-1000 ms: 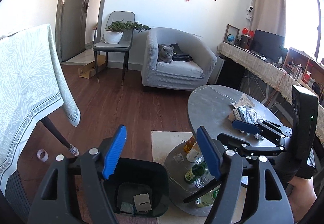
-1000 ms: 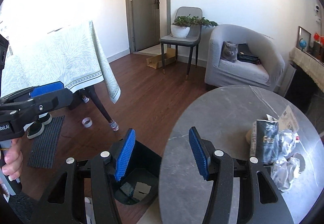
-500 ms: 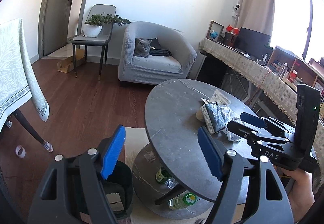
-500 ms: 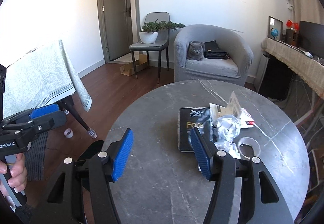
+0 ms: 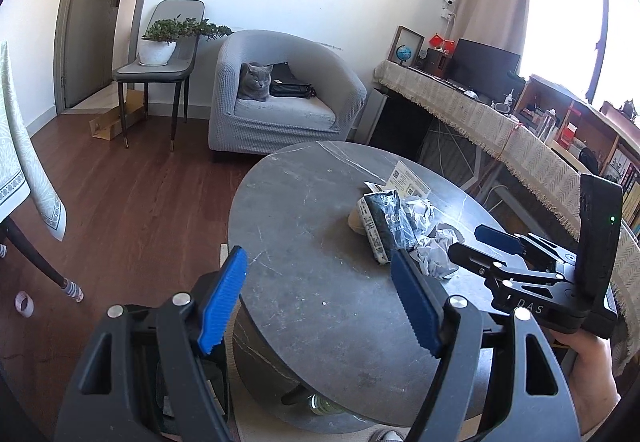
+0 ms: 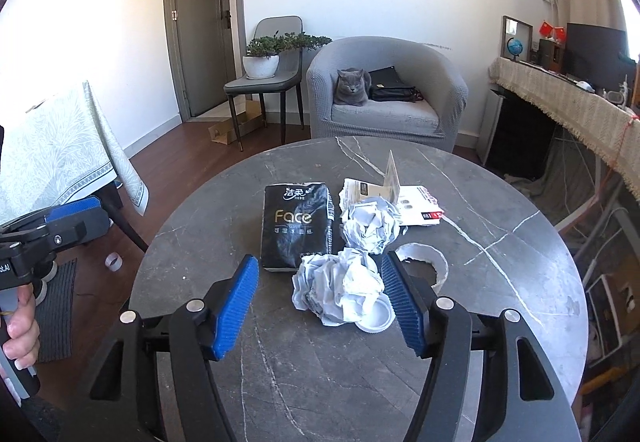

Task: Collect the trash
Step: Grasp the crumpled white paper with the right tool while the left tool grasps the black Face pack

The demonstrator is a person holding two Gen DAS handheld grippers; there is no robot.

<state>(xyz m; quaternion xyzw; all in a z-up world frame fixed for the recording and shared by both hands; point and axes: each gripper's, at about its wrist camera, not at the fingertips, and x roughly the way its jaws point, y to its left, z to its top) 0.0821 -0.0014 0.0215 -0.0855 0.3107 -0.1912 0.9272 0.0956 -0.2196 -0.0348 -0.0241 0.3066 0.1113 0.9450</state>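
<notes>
right jaws opening over the nearest paper wad

chg vs a sec ago: both views were on the bin by the floor, now both sit over the round table [image 6: 208, 210]. reads as a drop done and a swing back for more trash, so next pick is lining up.

landmark = the nearest crumpled paper wad [image 6: 340, 288], near to far:
- right gripper [image 6: 320, 300] brackets the wad. jaws opening, wad sits between the blue pads, can't confirm pad contact, nothing pinched.
- white lid [image 6: 374, 316] touching the wad's near-right edge, partly under it.
- left gripper [image 5: 320, 302] well left of the wad, over bare tabletop, jaws spread wide, empty.
- torn paper ring [image 6: 424, 262] just right of the wad.
- black tissue pack [image 6: 298, 228] just behind-left.
- second wad [image 6: 372, 226] just behind.
- flat packaging [image 6: 416, 204] behind that.
- cat [image 6: 352, 86] on armchair, far behind, not involved.

judgement: prob early-mid, most trash not yet collected. risk: lid drags along on the close.
</notes>
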